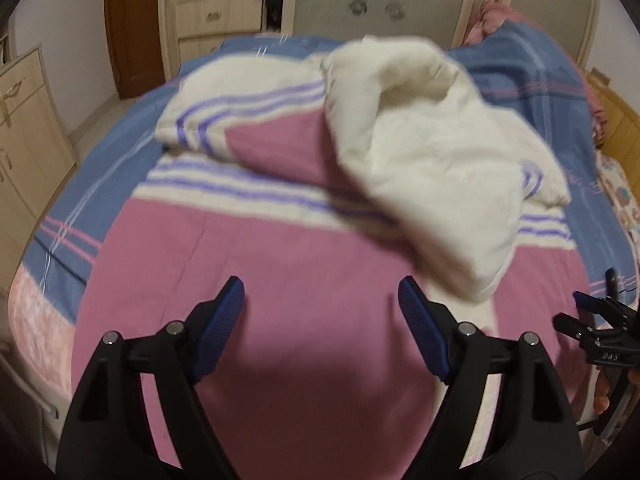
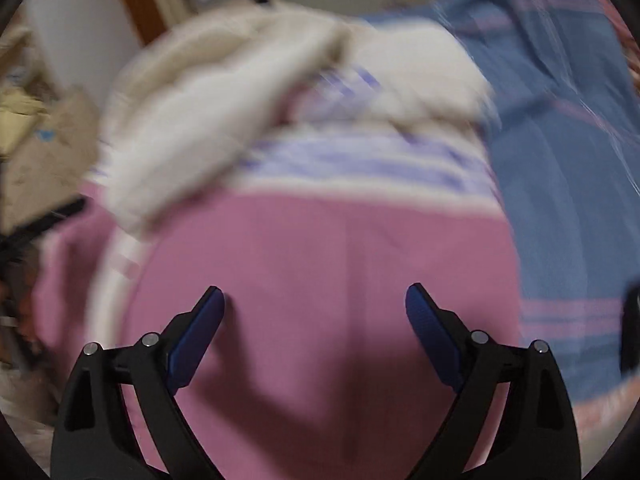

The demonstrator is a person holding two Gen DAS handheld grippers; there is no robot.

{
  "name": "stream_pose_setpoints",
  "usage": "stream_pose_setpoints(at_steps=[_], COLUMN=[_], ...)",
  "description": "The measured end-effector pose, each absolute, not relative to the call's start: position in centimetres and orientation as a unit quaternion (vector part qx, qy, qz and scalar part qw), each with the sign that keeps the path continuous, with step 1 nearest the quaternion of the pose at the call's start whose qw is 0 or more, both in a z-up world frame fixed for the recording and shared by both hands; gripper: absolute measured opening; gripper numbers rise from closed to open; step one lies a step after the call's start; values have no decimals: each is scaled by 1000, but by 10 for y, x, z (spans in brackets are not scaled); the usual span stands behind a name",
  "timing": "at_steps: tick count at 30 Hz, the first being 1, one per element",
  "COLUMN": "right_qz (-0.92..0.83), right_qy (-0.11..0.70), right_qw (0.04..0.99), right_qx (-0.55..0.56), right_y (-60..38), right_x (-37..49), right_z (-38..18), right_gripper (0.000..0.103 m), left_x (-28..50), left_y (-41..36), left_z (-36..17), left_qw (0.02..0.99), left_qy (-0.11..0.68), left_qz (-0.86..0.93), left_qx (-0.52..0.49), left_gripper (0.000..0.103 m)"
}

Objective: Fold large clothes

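Flat pink garment (image 1: 304, 264) lies clear; bunched cream fabric (image 1: 432, 152) obstructs beyond.

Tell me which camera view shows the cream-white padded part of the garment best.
The left wrist view: there the cream-white padded part is fairly sharp and seen whole, folded over the pink fabric. In the right wrist view it is badly motion-blurred, so only its rough shape shows.

Pink garment (image 1: 304, 264) with cream, purple-striped band lies on blue, pink-striped bedsheet (image 1: 520, 80).

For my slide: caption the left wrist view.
Open left tool above pink quilt, cream underside flipped over, on the bed.
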State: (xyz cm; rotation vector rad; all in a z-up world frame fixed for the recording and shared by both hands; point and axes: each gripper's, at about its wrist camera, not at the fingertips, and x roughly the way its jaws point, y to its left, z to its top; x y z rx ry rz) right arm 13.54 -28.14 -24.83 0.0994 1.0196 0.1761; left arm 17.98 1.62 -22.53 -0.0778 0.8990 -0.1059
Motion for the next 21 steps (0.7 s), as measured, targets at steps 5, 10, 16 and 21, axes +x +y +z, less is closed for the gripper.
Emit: stream_pose_setpoints(at_steps=[5,10,16,21], right_qz=[88,50,67,120], right_qy=[481,488,530,543], right_qw=[868,863,807,770], right_qx=[84,123,251,311], right_y=[-297,-341,-386,-373], right_x=[103,64,27,24], right_z=[-239,-233,-274,-303], right_gripper=[92,92,92,92], left_x=[159,113,70,57], left_y=[31,92,202,218], left_z=[-227,-214,-256,-297], left_qw=[893,914,873,832], left_qy=[434,394,433,471], left_qz=[-76,-17,25,-1], left_qx=[-94,-98,-225,-294], left_gripper=[69,92,93,95])
